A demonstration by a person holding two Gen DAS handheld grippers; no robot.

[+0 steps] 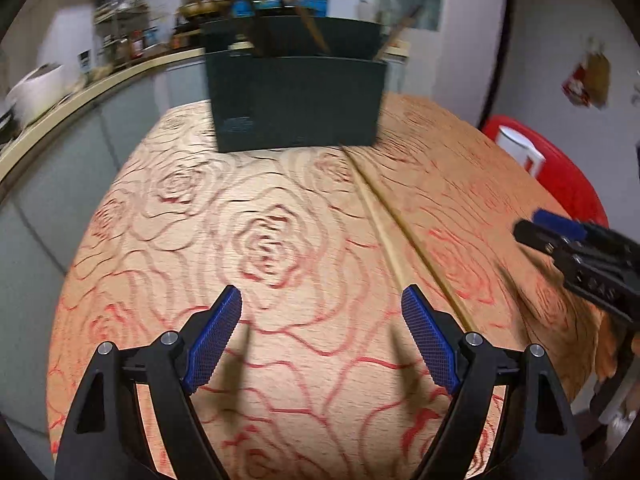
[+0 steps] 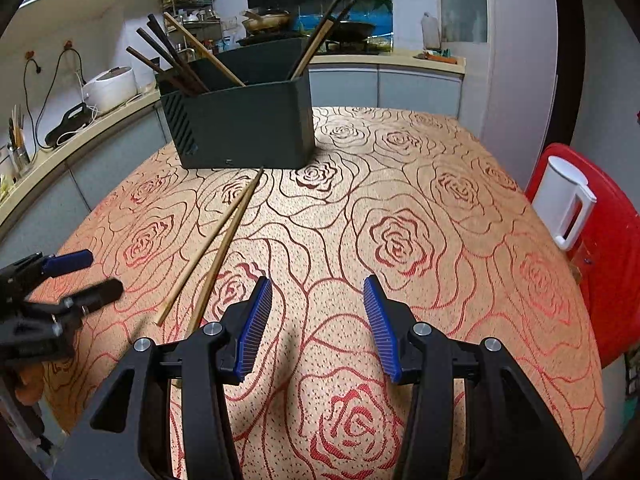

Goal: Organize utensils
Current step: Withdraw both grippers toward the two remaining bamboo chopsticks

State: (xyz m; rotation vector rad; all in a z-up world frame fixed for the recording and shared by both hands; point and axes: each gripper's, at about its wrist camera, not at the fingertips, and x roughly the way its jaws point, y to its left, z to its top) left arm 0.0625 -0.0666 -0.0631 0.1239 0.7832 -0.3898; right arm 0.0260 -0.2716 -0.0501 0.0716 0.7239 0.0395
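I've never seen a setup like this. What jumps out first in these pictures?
A rose-patterned tablecloth fills both views. At its far end stands a dark utensil box with chopsticks sticking out, and two loose chopsticks lie before it. Two black grippers with blue pads, left gripper and right gripper, hover open and empty.

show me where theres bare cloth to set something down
Free: the rose-patterned tablecloth from the two wooden chopsticks across to the red chair, and ahead of the right gripper. Crowded: around the dark green holder box and the left gripper.
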